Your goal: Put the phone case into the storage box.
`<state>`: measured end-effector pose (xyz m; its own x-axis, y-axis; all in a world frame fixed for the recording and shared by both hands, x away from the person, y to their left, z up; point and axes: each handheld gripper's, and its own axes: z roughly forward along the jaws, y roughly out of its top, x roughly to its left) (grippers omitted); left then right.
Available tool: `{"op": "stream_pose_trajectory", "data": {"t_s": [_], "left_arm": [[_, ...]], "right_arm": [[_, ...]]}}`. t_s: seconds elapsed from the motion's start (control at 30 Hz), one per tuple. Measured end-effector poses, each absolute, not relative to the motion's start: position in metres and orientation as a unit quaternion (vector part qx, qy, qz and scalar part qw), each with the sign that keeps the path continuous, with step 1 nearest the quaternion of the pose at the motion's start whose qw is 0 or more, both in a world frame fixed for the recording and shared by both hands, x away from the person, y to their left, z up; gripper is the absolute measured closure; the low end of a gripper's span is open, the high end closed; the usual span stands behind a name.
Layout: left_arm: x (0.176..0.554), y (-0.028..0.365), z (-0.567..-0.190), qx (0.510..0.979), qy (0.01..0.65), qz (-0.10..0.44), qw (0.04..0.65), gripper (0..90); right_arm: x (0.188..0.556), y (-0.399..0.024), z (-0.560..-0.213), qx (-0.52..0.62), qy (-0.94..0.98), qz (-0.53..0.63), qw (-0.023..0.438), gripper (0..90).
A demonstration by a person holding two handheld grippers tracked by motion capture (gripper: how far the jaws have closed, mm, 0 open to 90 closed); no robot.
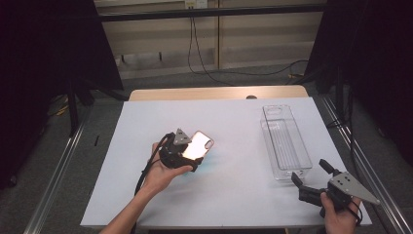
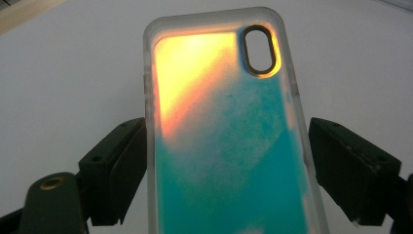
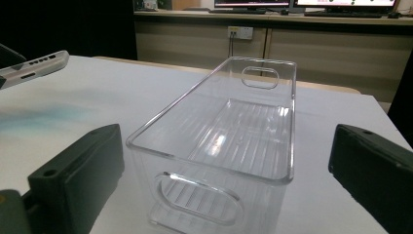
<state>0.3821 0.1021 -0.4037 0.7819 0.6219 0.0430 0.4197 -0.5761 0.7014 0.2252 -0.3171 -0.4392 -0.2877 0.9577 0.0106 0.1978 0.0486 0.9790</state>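
Your left gripper (image 1: 192, 158) pinches the iridescent phone case (image 1: 199, 145) mid-table; your right gripper (image 1: 311, 175), jaws spread, sits just near of the clear plastic bin (image 1: 286, 141).

- You have a white, matte rectangular table top (image 1: 234, 195) in front of you; it also shows pale in the left gripper view (image 2: 73, 73).
- At its far edge runs a light wooden strip (image 1: 214, 92), with a small dark round spot (image 1: 251, 97) on it.
- Beyond it, thin black cables (image 1: 204, 68) hang down a beige panelled wall and trail over the grey floor.
- Black curtains (image 1: 44, 48) flank you on both sides.
- In the right gripper view, a white wall socket (image 3: 240, 32) sits below dark monitors (image 3: 253, 4).
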Motion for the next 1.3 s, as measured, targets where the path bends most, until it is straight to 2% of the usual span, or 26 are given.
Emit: {"op": "stream_pose_trajectory", "data": {"t_s": [0.57,0.97,1.2,1.3], "left_arm": [[0.346,0.131,-0.412,0.854,0.316,0.15,0.385,16.7],[0.332,0.121,-0.41,0.848,0.303,0.162,0.404,16.7],[0.327,0.112,-0.408,0.851,0.292,0.166,0.404,16.7],[0.326,0.108,-0.41,0.851,0.285,0.171,0.406,16.7]], "right_arm": [[0.223,-0.302,-0.436,0.437,0.646,0.518,0.351,0.0],[0.221,-0.275,-0.426,0.41,0.663,0.534,0.327,0.0],[0.225,-0.249,-0.426,0.397,0.703,0.529,0.261,1.5],[0.229,-0.241,-0.425,0.391,0.714,0.523,0.254,2.0]]}}
